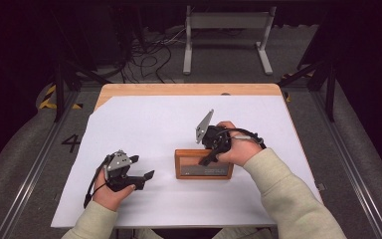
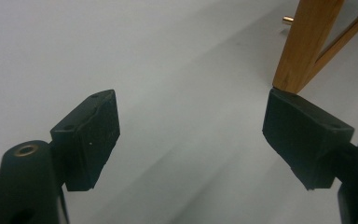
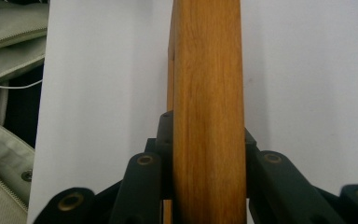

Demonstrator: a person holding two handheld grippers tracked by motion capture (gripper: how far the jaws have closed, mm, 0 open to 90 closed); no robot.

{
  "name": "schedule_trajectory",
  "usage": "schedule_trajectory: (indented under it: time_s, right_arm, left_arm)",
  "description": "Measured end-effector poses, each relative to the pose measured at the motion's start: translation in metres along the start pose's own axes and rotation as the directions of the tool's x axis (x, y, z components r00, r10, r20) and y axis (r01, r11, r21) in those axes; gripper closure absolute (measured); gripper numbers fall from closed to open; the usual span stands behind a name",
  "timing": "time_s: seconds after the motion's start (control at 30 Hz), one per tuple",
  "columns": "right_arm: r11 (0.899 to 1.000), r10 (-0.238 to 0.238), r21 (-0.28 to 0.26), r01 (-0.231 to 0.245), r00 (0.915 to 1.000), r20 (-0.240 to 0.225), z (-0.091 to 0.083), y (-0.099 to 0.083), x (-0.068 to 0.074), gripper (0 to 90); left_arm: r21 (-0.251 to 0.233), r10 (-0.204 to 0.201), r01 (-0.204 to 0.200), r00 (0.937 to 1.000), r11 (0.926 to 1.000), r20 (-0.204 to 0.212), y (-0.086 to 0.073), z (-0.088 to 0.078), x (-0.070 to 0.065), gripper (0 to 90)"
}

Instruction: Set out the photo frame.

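Observation:
A small wooden picture frame (image 1: 201,171) stands upright on the white sheet, right of centre. My right gripper (image 1: 210,158) comes down on its top right edge and is shut on it. In the right gripper view the black jaws clamp both sides of the frame's wooden edge (image 3: 207,93). My left gripper (image 1: 142,168) rests low on the sheet to the frame's left, a short gap away, open with nothing between its fingers. In the left gripper view the frame's corner (image 2: 307,42) stands just beyond the right fingertip (image 2: 303,135).
A white sheet (image 1: 154,119) covers most of the wooden table (image 1: 179,89). A metal stand (image 1: 226,22) and loose cables (image 1: 149,55) lie on the floor beyond the far edge. A small brass pin (image 2: 287,19) sticks out behind the frame.

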State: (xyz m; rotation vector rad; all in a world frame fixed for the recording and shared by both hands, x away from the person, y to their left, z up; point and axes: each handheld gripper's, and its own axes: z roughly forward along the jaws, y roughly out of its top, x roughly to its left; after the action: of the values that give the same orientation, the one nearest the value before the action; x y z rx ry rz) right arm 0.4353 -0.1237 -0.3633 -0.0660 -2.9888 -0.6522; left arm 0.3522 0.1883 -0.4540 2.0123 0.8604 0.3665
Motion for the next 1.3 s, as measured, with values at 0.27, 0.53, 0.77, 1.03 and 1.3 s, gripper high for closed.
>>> schedule_trajectory:
  time_s: [0.27, 0.53, 0.77, 1.03, 1.3]
  right_arm:
    - [0.998, 0.055, -0.046, -0.051, 0.9941, 0.093, -0.006, -0.003, -0.004, 60.5]
    - [0.993, 0.099, -0.087, -0.085, 0.9797, 0.174, -0.008, -0.005, -0.007, 34.0]
    - [0.986, 0.112, -0.144, -0.083, 0.9717, 0.208, -0.019, -0.01, -0.007, 27.8]
    - [0.968, 0.136, -0.241, -0.075, 0.9587, 0.25, -0.046, -0.026, 0.012, 25.8]
    - [0.95, 0.171, -0.304, -0.078, 0.9411, 0.292, -0.071, -0.051, 0.023, 24.6]
  left_arm:
    - [0.001, -0.001, 0.001, 1.0, 1.0, 0.004, 0.0, 0.001, -0.001, 19.3]
    - [0.01, -0.009, 0.009, 0.9999, 0.9999, 0.007, -0.002, 0.001, -0.001, 19.2]
    - [0.006, -0.01, 0.01, 0.9999, 0.9999, -0.001, -0.006, -0.004, 0.001, 18.5]
    - [-0.012, -0.02, 0.02, 0.9998, 0.9997, -0.003, -0.016, -0.016, 0.002, 14.8]
    - [-0.02, -0.009, 0.009, 0.9998, 0.9998, -0.016, -0.019, -0.024, 0.004, 13.0]
